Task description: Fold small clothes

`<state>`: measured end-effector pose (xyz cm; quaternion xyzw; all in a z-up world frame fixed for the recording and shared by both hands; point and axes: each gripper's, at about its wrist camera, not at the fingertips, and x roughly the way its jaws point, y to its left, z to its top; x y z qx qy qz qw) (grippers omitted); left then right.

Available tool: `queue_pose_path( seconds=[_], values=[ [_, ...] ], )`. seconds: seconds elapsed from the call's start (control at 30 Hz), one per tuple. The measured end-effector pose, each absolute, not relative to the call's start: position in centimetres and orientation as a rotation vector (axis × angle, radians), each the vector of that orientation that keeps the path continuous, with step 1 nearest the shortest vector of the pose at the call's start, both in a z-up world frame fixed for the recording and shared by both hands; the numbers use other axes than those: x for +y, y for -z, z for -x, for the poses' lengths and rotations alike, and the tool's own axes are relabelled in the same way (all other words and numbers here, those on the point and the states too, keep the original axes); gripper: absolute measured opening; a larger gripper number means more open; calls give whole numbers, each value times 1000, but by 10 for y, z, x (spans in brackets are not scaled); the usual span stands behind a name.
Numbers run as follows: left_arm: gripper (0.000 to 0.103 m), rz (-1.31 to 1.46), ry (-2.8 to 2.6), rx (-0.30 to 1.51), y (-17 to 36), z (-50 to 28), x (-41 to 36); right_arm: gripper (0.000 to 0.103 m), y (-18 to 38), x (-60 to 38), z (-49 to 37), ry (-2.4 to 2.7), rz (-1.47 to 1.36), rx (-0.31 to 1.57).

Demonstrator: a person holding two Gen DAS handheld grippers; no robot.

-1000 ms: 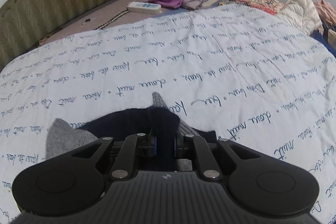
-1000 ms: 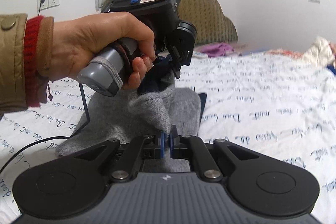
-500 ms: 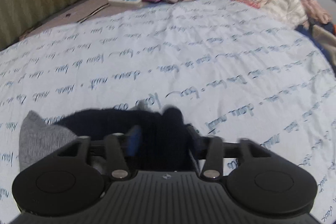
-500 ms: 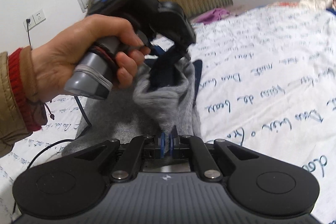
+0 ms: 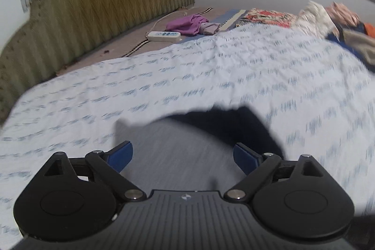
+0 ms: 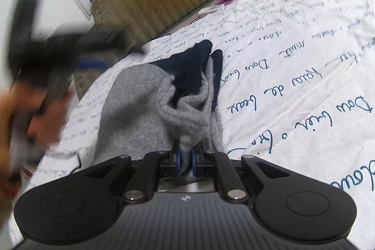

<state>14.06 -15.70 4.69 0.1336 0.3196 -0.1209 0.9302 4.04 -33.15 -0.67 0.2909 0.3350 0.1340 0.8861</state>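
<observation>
Grey socks with dark navy toes [image 6: 150, 104] lie bunched on the white bedspread [image 6: 293, 76] with blue script. My right gripper [image 6: 185, 162] is shut on the grey ribbed cuff [image 6: 185, 123] at the near end. My left gripper [image 5: 182, 156] is open and empty above the socks [image 5: 178, 151], which look blurred in its view, the navy part [image 5: 236, 123] at the far right. In the right wrist view the left gripper is a blurred dark shape [image 6: 46, 48] in a hand at the far left, away from the socks.
An olive padded headboard [image 5: 93, 11] runs along the far side. A white power strip [image 5: 164, 36] and a purple cloth [image 5: 187, 24] lie by it. Piled clothes [image 5: 332, 18] sit at the far right of the bed.
My left gripper has opened, let go of the navy toe and pulled back up and to the left. My right gripper keeps its hold on the grey cuff.
</observation>
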Motion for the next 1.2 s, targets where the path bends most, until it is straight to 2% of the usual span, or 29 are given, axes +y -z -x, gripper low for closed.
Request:
queue_pose_path(
  seconds=[0.07,0.1,0.17,0.2,0.23,0.43,0.47,0.5,0.53,0.57,0.63,0.73,0.8,0.9,1.07,1.2],
  values=[
    [97,-282,270,628,-41,-109,-136,11,8,-336,-44,-297,-641,704],
    [98,-286,296,616,-37,-94,-127,16,8,-339,-46,-300,-656,706],
    [102,-280,336,604,-29,-68,-112,33,7,-342,-49,-317,-691,708],
    [102,-275,350,607,-24,-57,-106,48,7,-343,-50,-334,-711,702],
    [102,-276,361,618,-18,-47,-101,55,5,-344,-50,-353,-729,690],
    [102,-312,343,659,12,-26,-94,52,-8,-337,-61,-365,-709,677],
    [102,-326,331,656,15,-26,-93,47,-9,-336,-63,-356,-707,682],
    [102,-345,311,647,18,-26,-93,35,-8,-335,-66,-350,-705,694],
    [102,-362,280,634,21,-26,-92,28,-8,-334,-67,-338,-709,704],
    [102,-374,253,626,23,-26,-91,27,-5,-335,-68,-321,-721,713],
    [103,-383,213,625,26,-28,-87,18,2,-339,-68,-310,-764,727],
    [103,-353,170,616,24,-27,-75,14,14,-347,-65,-327,-889,743],
    [103,-316,131,624,22,-29,-63,13,14,-346,-61,-344,-902,742],
    [103,-258,138,669,22,-33,-52,13,13,-337,-60,-270,-747,777],
    [103,-259,168,670,10,-27,-49,13,28,-356,-55,-271,-866,807],
    [103,-203,224,648,-15,-24,-49,17,-11,-359,-41,-154,-656,707]
  ],
)
